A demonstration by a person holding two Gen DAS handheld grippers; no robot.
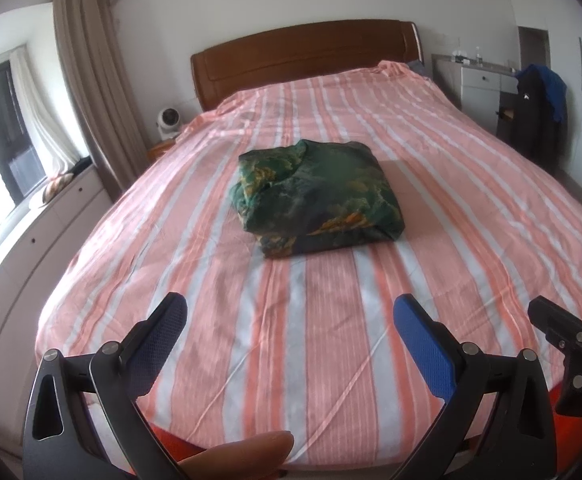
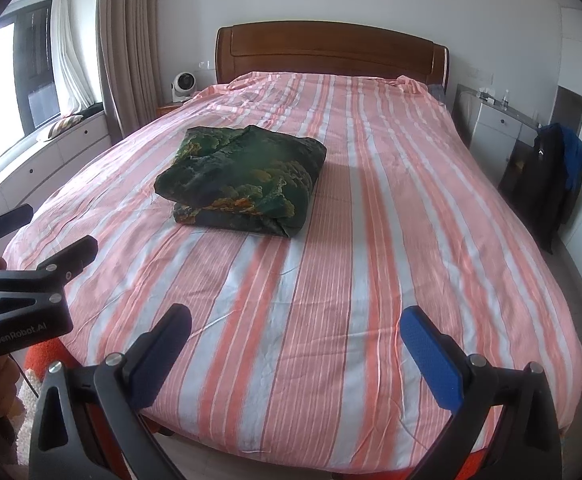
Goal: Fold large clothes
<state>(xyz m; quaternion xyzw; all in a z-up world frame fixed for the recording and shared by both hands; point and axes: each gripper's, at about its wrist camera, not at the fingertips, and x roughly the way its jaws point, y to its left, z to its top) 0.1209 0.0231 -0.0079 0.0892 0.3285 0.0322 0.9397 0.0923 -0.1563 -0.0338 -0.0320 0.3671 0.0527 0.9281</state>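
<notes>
Striped bed (image 1: 331, 320) — wooden headboard (image 1: 303, 56) — bears a folded green garment (image 1: 315, 196)

My left gripper (image 1: 289, 322) and right gripper (image 2: 297, 332) have black frames, blue textured pads, silver screws, "GenRobot.AI" lettering.

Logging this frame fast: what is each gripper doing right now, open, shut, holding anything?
Left gripper: jaws open, holding nothing.
Right gripper: jaws open, holding nothing.
The folded green garment lies untouched on the bed.

Both views bed-foot, facing headboard (image 1: 303, 46).
</notes>
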